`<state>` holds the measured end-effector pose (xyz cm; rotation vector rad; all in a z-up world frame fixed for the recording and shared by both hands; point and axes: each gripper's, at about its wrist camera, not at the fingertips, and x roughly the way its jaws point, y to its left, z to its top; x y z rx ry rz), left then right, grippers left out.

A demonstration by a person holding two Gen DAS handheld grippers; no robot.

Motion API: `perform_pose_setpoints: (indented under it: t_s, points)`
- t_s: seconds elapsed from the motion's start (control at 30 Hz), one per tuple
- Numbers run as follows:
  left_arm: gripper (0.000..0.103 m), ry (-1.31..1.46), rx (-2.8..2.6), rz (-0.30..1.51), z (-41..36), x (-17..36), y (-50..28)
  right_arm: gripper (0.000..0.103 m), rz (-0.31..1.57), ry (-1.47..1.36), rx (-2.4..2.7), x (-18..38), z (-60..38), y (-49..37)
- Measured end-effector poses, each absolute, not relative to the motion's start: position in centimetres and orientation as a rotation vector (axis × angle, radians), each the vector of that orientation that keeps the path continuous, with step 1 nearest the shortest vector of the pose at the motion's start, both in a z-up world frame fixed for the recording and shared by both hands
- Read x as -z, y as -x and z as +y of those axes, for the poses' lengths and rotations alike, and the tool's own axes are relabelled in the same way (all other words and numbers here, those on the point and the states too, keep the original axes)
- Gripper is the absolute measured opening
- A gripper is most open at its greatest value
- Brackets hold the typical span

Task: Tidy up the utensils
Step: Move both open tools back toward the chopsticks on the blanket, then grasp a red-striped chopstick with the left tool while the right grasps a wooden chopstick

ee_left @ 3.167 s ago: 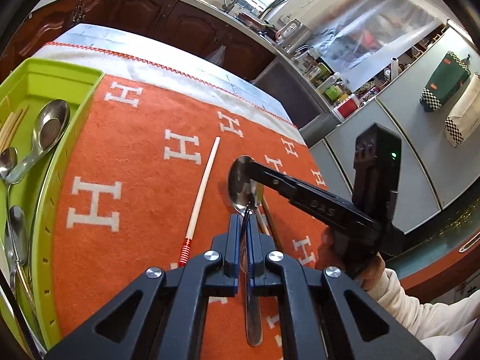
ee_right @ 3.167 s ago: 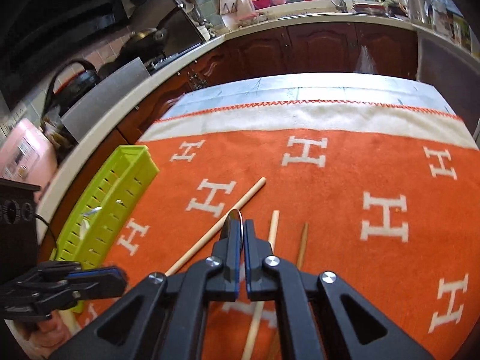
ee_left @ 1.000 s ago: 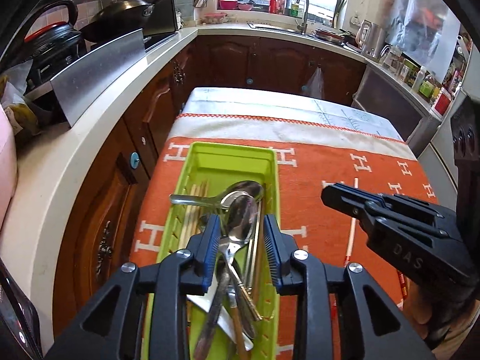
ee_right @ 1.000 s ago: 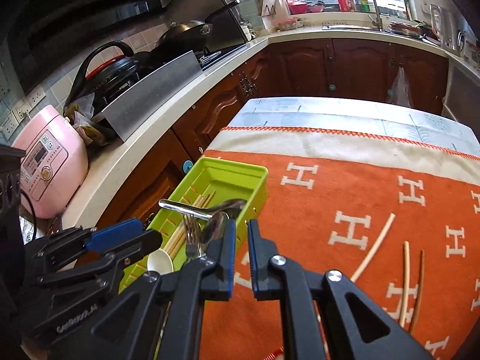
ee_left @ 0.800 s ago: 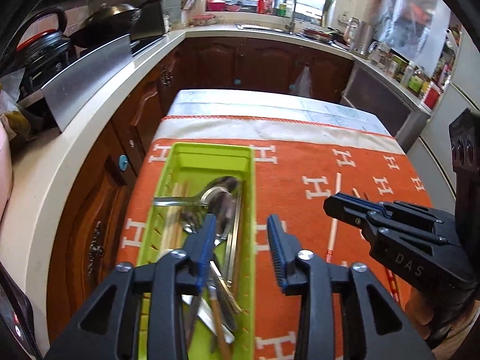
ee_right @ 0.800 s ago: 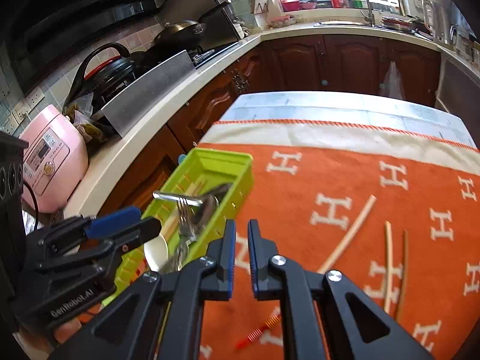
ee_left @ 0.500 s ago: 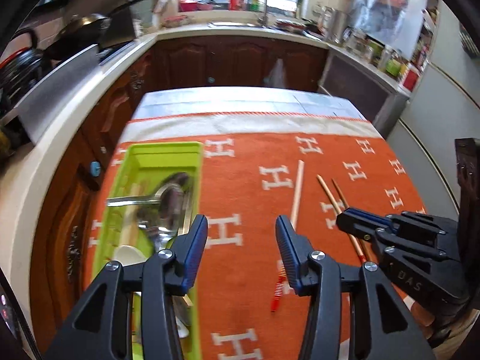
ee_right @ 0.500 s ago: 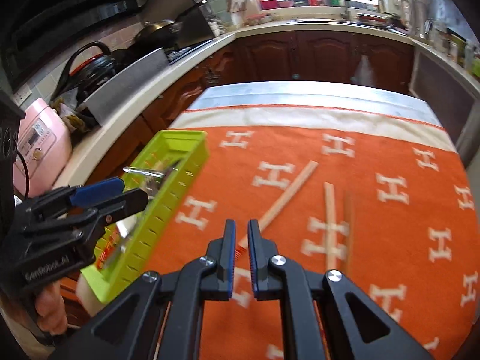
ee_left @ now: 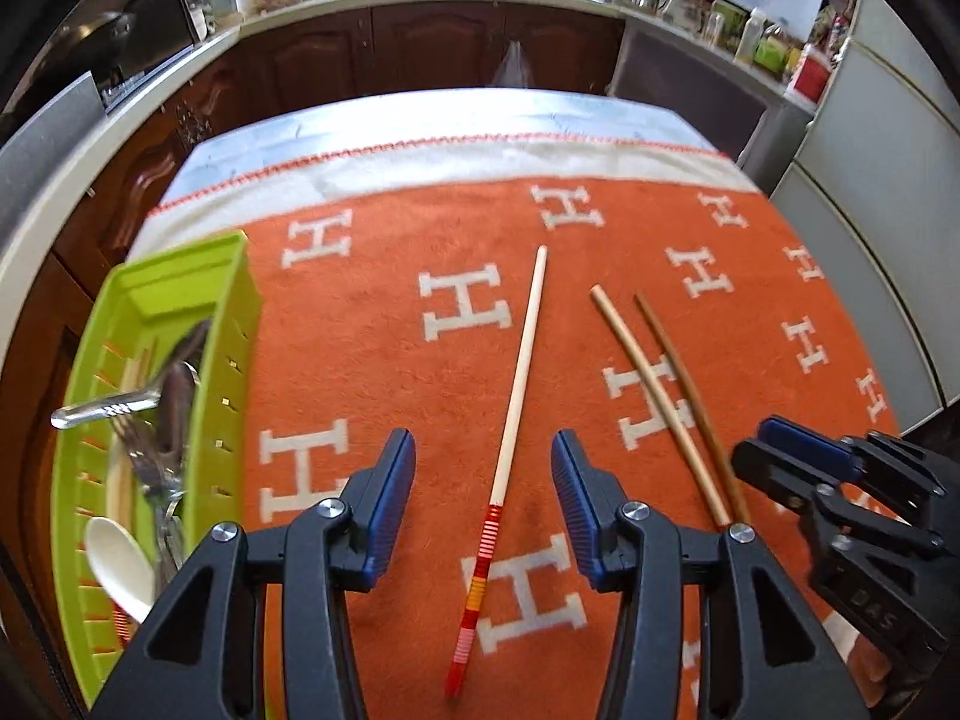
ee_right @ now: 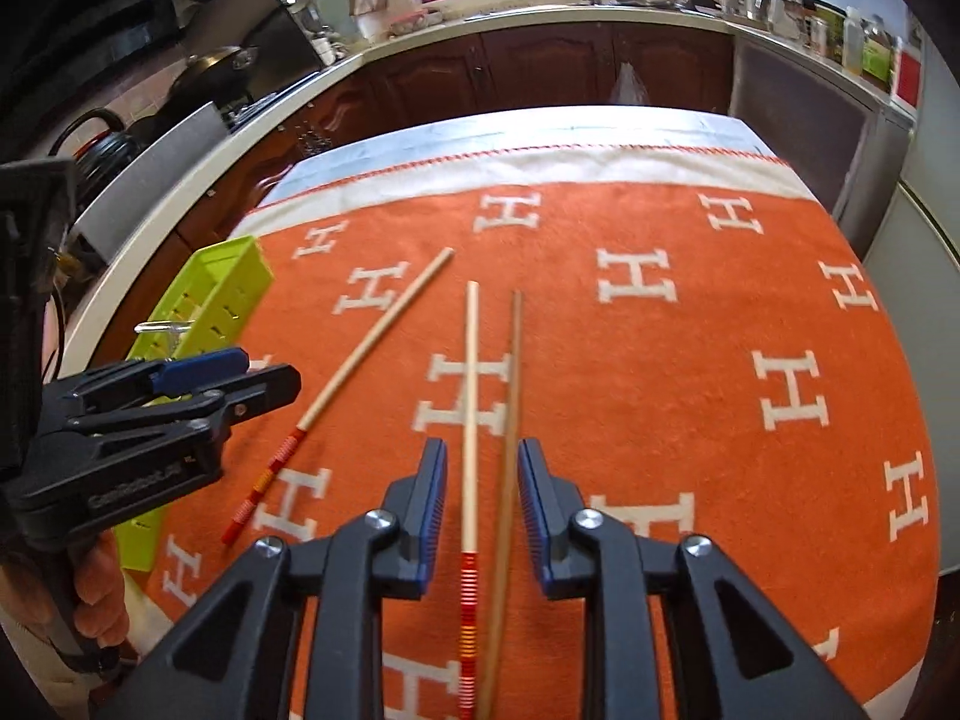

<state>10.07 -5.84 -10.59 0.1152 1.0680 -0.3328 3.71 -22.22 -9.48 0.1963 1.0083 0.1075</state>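
Observation:
My left gripper [ee_left: 483,468] hangs open over the orange cloth, its jaws on either side of a pale chopstick [ee_left: 522,360] with a red-striped end, not touching it. My right gripper [ee_right: 483,462] has its jaws opening; a second striped chopstick [ee_right: 472,390] and a brown chopstick [ee_right: 513,390] lie between the pads, which do not press on them. The green utensil tray [ee_left: 240,300] at the left holds metal spoons [ee_left: 174,396], a fork and a white spoon [ee_left: 117,558]. In the right wrist view the left gripper [ee_right: 264,372] sits beside the first chopstick [ee_right: 360,360].
The orange cloth [ee_left: 372,324] with white H marks covers the table; a white band edges its far side. Dark wooden cabinets and a kitchen counter run behind the table. A hand [ee_right: 96,576] holds the left gripper near the tray [ee_right: 240,276].
Both grippers swung right from the tray to above the chopsticks. The left one let go of a spoon, which stayed in the tray. The right jaws, shut before, have parted.

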Motion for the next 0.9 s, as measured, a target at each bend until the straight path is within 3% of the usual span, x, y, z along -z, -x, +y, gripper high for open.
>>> perform_pose_setpoints:
  t_s: [0.47,0.6,0.7,0.83,0.9]
  points:
    - [0.050,-0.179,0.291,1.072,-7.1,13.8,-10.5,0.024,1.044,-0.167,-0.108,11.8,-22.4,-4.4]
    - [0.050,-0.175,0.280,1.076,-7.2,13.6,-10.6,0.017,1.049,-0.076,-0.071,11.9,-21.5,-4.6]
    - [0.040,-0.175,0.293,1.076,-7.3,13.4,-10.4,0.016,1.060,-0.032,-0.057,12.0,-21.0,-4.8]
    - [0.006,-0.178,0.329,1.064,-8.1,13.3,-9.6,0.008,1.064,-0.014,-0.032,12.0,-21.0,-4.9]
    - [0.005,-0.174,0.328,1.058,-8.5,13.3,-9.3,0.007,1.073,-0.046,-0.029,12.0,-21.3,-4.9]
